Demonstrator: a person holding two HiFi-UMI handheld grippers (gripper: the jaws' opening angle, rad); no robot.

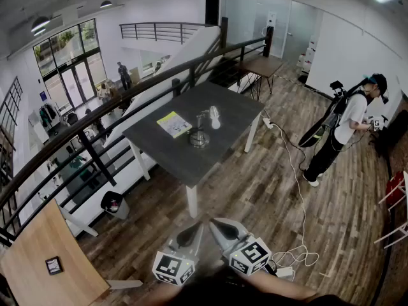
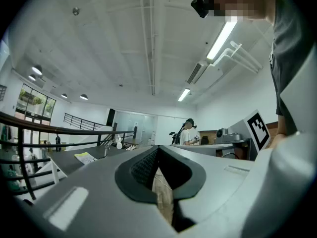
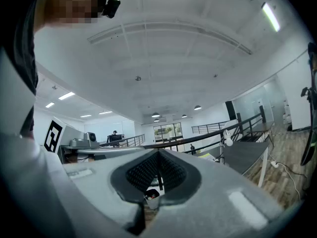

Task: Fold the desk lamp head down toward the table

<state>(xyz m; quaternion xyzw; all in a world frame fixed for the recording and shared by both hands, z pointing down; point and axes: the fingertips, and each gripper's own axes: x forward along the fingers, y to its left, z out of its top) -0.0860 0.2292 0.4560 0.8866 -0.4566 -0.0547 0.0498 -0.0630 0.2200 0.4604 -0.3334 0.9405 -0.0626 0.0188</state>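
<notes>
While both grippers hang at the near edge of the scene, well apart from the dark table (image 1: 182, 161), the task stands at its approach step and no folding has begun. The left gripper (image 1: 190, 234) has its jaws drawn together at the tips with nothing between them, only floor showing beyond. The right gripper (image 1: 222, 227), just beside it, is likewise clenched and empty.

The desk lamp (image 1: 203, 131) stands on the middle of the table with its round base down, its white head (image 1: 215, 116) raised to the right of the base. At this range the head is small, so its exact tilt is hard to read, though it appears lifted off the tabletop rather than folded. A yellow booklet (image 1: 174, 124) lies just left of the lamp, apart from it.

The next move, as I judge it, calls for closing the distance to the near end of the table. One gripper would then have to open and take the lamp head or its arm, while the other steadies the base so it does not slide or tip. A white cable (image 1: 295, 171) trails over the floor on the right and is worth stepping clear of.
</notes>
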